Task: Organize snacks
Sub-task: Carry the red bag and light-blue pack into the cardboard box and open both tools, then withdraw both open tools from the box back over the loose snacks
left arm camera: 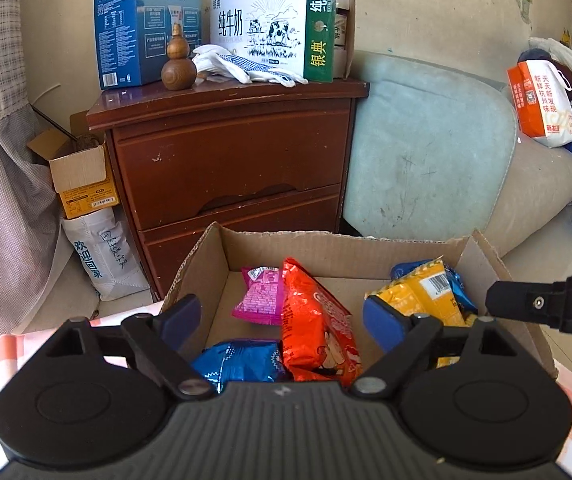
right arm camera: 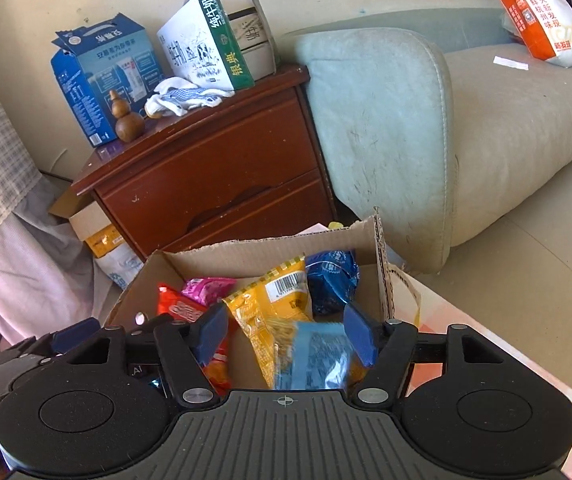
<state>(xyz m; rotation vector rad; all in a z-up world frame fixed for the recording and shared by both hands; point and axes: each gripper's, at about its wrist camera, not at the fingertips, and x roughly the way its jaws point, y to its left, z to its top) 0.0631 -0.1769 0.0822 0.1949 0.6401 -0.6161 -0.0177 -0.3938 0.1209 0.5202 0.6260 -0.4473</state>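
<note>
So the cardboard box (left arm camera: pixel 326 246) sat right in front of both grippers, its torn back wall up at 12 o'clock and the wooden nightstand (left arm camera: pixel 229 160) just behind that edge. The left gripper (left arm camera: pixel 281 316) hung over the near rim with its jaws spread wide, nothing between them. Going left to right in the box: a pink packet (left arm camera: pixel 261 296) at about 11 o'clock, bare floor showing around it; a blue packet (left arm camera: pixel 241 360) close under the gripper; an orange-red bag (left arm camera: pixel 318 324) standing tilted in the middle; then a yellow bag (left arm camera: pixel 422 292) against the right wall at 2 o'clock. The right gripper (right arm camera: pixel 288 338) was also spread wide, and a light blue packet (right arm camera: pixel 318 356) sat blurred between its pads, touching neither as far as I could tell. A dark blue bag (right arm camera: pixel 332 280) was tucked in the far right corner at 1 o'clock, near the sofa arm (right arm camera: pixel 382 128).
</note>
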